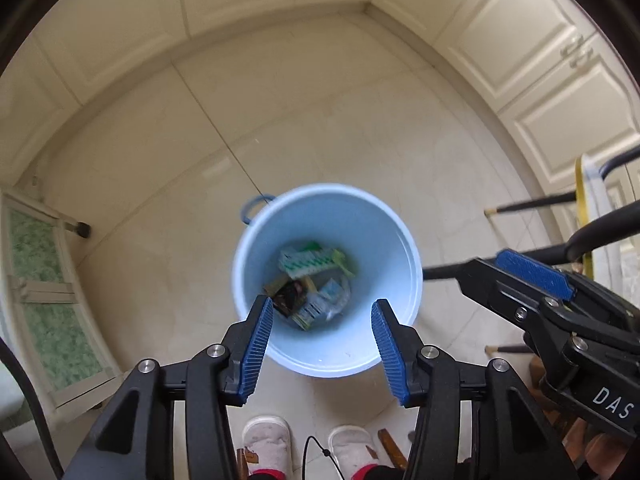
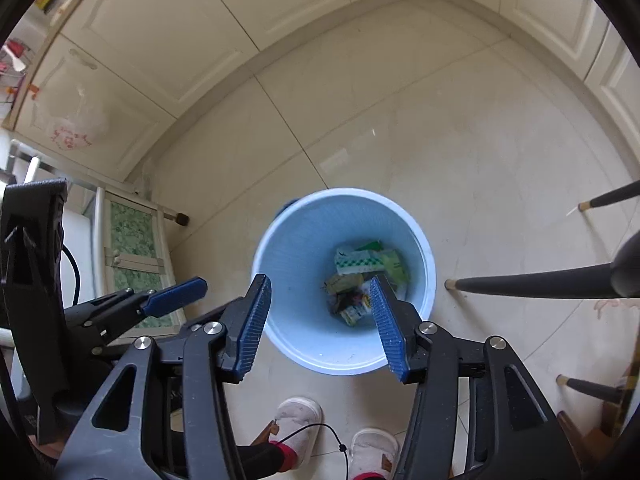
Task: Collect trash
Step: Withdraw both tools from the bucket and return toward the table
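Slippers [image 1: 267, 440] were seen nearest of all, planted on the pale tiled floor [image 1: 160, 160] just short of the bin, so the person was stood square to it with both tools held out over the opening. A thin black cable [image 2: 320, 432] was hung down between the feet.

Next out, the left gripper [image 1: 322, 308] was pointed steeply down at the blue bin [image 1: 400, 248], its blue ribbed fingers held apart with nothing between them; only the bin's inside was seen through the gap. The right gripper [image 2: 320, 288] was held the same way just beside it, jaws apart and empty, its right finger lying across the view of the rubbish below. Each tool was caught at the edge of the other's view, which showed them side by side above the rim. Such a pose is judged to suit a drop: the jaws were spread directly over the mouth so that whatever is let go falls inside.

The trash [image 1: 310, 284] was lying at the bottom of the bin: green-and-white cartons, a dark wrapper and crumpled packets, heaped slightly to the near-right side.

Farther out, black chair legs [image 2: 520, 280] were set to the right of the bin, a green-panelled stand [image 2: 132, 248] to the left, and cream cabinet doors [image 1: 520, 32] along the far walls.
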`<state>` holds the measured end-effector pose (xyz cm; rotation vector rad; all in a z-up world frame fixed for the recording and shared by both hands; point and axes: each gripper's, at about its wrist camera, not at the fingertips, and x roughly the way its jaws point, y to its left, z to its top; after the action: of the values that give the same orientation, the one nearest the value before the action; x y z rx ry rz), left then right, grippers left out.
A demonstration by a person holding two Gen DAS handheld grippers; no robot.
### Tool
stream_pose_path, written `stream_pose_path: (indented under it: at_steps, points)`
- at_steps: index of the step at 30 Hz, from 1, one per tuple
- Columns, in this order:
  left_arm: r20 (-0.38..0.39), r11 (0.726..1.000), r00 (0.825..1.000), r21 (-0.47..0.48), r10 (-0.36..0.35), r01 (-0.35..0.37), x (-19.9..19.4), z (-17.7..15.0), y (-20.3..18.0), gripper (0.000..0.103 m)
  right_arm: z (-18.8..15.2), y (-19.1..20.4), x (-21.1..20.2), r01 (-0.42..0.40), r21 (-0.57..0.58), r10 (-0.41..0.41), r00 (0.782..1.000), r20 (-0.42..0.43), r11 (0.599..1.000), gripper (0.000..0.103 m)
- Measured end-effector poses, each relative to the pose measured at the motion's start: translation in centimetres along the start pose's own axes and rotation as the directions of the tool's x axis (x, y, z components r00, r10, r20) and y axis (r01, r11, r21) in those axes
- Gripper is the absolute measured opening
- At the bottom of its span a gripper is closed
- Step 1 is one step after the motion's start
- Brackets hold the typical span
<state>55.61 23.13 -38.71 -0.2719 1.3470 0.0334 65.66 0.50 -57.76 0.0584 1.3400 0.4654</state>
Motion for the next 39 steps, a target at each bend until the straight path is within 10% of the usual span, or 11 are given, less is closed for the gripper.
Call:
stream_pose_path:
  at_steps: [6,11,16,26,39]
  points:
    - [0.183,0.997,0.981,-0.012,0.072,-0.071,-9.0,-2.8,-0.3,0.057,-0.6,4.9,-7.3,0.042,-0.089,-0.030,0.990,0.135,0.995,0.057]
    - [0.366,0.996,0.927,0.003,0.079,-0.086,-17.5,-6.7,-2.6,0.062,-2.3,9.5,-16.3,0.096,-0.165,-0.043,0.953,0.300,0.982,0.066]
    - [0.557,0.995,0.829,0.033,0.058,-0.093,-26.1,-11.2,-5.7,0.078,-6.2,12.7,-26.8,0.146,-0.200,-0.034,0.879,0.476,0.969,0.074]
    - [0.809,0.988,0.586,0.127,-0.049,-0.093,-36.9,-23.0,-14.0,0.102,-17.1,15.6,-45.9,0.288,-0.124,-0.100,0.651,0.752,0.950,0.103]
    - [0.919,0.974,0.373,0.187,-0.129,-0.124,-40.6,-38.9,-19.2,0.102,-28.9,16.8,-62.5,0.357,0.032,-0.185,0.403,0.896,0.934,0.103]
